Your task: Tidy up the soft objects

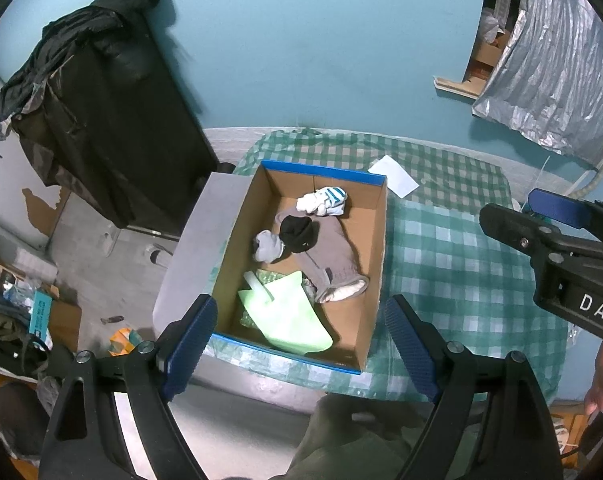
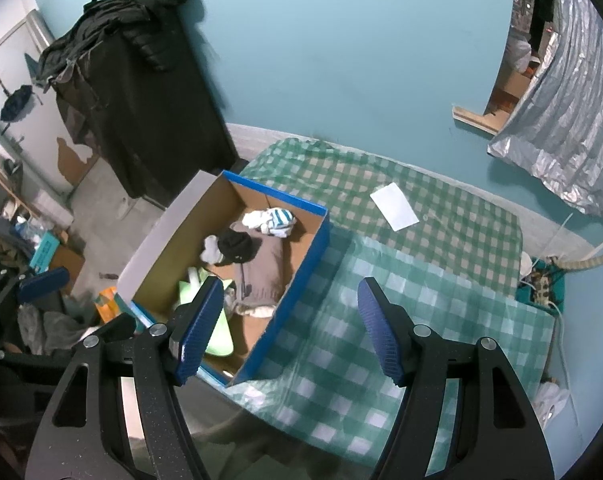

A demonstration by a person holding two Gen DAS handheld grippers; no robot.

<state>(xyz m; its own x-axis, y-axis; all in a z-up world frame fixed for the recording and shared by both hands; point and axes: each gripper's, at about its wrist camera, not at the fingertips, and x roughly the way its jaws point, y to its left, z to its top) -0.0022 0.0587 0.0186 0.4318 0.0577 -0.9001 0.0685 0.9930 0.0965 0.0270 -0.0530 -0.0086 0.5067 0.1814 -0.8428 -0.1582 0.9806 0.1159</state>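
A blue-rimmed cardboard box (image 1: 375, 236) (image 2: 305, 248) sits on the checked table. It holds a white and blue striped sock bundle (image 1: 323, 200) (image 2: 271, 220), a black sock ball (image 1: 297, 232) (image 2: 235, 244), a grey sock bundle (image 1: 267, 246), a brown garment (image 1: 333, 260) (image 2: 263, 272) and a light green cloth (image 1: 289, 316) (image 2: 217, 340). My left gripper (image 1: 301, 340) is open and empty above the box's near end. My right gripper (image 2: 289, 328) is open and empty over the box's right wall; it also shows at the right in the left wrist view (image 1: 549, 240).
A green checked cloth (image 1: 461, 264) (image 2: 421, 280) covers the table. A white paper (image 1: 393, 176) (image 2: 393, 206) lies behind the box. A dark cabinet with a black jacket (image 1: 101, 112) (image 2: 141, 92) stands at the left. Clutter covers the floor at left.
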